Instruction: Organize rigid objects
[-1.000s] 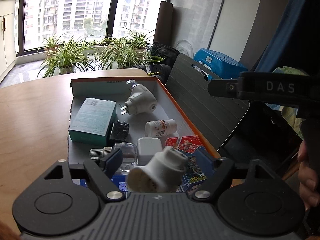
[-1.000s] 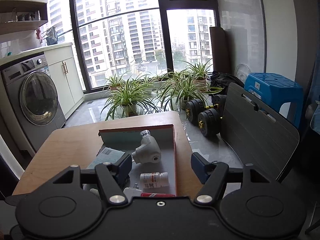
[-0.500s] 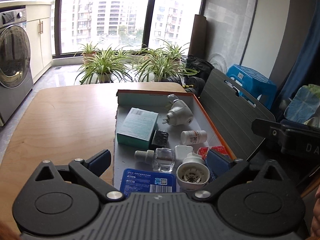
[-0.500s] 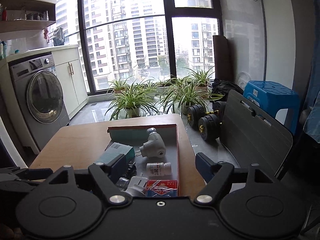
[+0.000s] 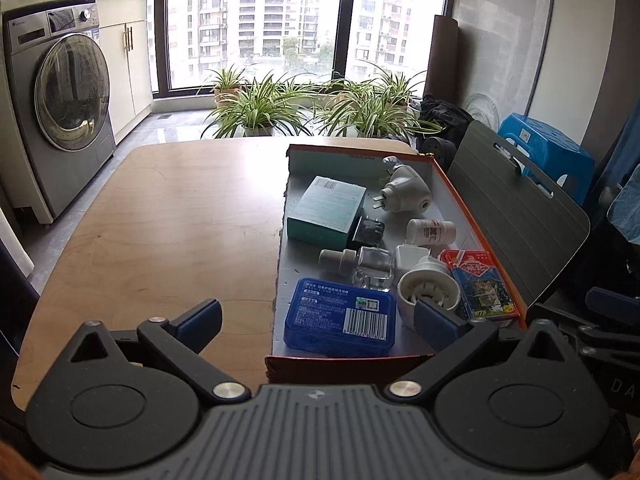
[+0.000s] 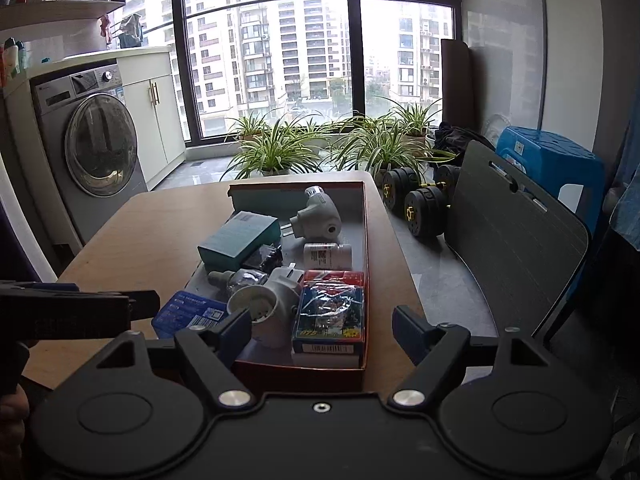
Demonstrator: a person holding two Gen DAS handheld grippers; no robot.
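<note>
An orange-edged cardboard box (image 5: 482,240) lies on the wooden table (image 5: 168,224) and holds several rigid items: a teal carton (image 5: 326,208), a white plug-in device (image 5: 404,192), a white pill bottle (image 5: 430,232), a glass bottle (image 5: 370,268), a blue case (image 5: 340,316), a card pack (image 5: 480,284) and a white round socket piece (image 5: 428,290). My left gripper (image 5: 318,322) is open and empty, above the box's near end. My right gripper (image 6: 324,328) is open and empty, near the box's front edge (image 6: 300,372).
A dark folded chair back (image 5: 516,208) stands close to the table's right side. A washing machine (image 5: 60,108), potted plants (image 5: 256,108), dumbbells (image 6: 416,200) and a blue stool (image 6: 548,164) stand on the floor beyond. The left gripper's body (image 6: 64,316) shows at the left of the right wrist view.
My left gripper opened and let go of the white socket piece, which now lies in the box. Both grippers have drawn back and up from the box.
</note>
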